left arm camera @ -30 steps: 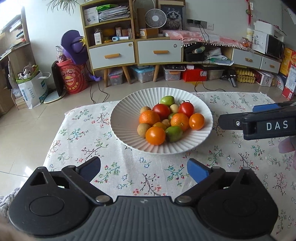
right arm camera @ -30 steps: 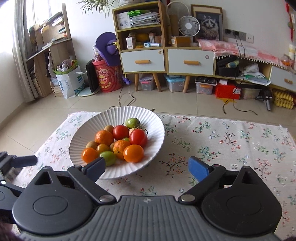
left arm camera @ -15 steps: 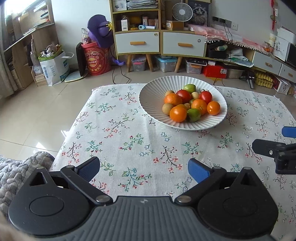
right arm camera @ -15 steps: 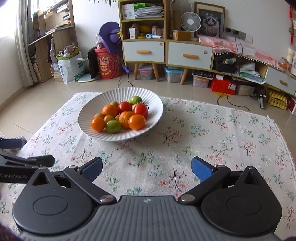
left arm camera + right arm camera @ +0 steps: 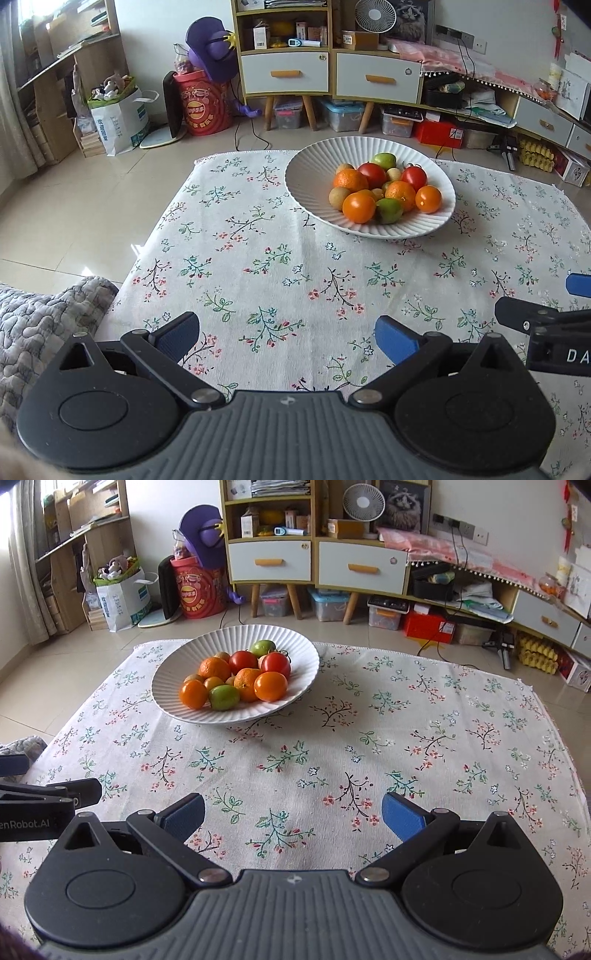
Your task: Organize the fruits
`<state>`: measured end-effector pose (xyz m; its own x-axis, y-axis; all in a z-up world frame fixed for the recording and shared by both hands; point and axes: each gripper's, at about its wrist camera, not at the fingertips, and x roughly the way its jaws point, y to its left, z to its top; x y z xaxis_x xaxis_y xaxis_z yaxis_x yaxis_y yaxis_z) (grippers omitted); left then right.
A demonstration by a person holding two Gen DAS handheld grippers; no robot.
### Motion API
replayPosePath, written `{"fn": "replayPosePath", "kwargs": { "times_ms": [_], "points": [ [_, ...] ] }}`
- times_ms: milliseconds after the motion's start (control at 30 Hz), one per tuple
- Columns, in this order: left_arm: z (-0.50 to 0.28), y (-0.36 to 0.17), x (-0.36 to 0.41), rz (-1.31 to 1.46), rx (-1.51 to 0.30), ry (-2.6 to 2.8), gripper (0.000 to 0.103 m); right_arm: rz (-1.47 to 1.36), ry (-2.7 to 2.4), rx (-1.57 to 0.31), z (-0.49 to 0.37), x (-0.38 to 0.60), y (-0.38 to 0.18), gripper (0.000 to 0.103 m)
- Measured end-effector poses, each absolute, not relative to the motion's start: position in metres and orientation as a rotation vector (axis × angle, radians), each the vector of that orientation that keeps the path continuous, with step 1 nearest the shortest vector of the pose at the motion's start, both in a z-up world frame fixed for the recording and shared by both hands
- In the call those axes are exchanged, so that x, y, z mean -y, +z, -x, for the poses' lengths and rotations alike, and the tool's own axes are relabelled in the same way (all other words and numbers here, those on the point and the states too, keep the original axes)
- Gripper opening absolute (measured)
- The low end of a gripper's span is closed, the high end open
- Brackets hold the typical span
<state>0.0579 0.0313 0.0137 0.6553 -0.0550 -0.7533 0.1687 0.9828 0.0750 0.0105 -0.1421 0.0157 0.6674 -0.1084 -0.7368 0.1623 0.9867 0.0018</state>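
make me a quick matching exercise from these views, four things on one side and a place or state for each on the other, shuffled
Things:
1. white ribbed plate
2. left gripper
3. green fruit
4. floral tablecloth

Places or states:
A. covers the table
B. lies at the near edge of the fruit pile
C. holds the pile of fruit
D. jaws open, with nothing between them

Pairs: 1-C, 2-D, 3-B, 4-A

Smaller fruits half-buried under oranges in bowl; kind unclear. Right hand-held gripper cut by frame edge.
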Motion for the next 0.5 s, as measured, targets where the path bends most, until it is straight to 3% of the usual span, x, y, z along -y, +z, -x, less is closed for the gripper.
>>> {"fn": "replayPosePath", "kwargs": {
  "times_ms": [500],
  "points": [
    [-0.0554, 0.0140, -0.0300, -0.134, -0.852, -0.132, 0.101, -0.081, -0.173, -0.828, -0.0098, 0.1444, 0.0155, 0.102]
  ]
}}
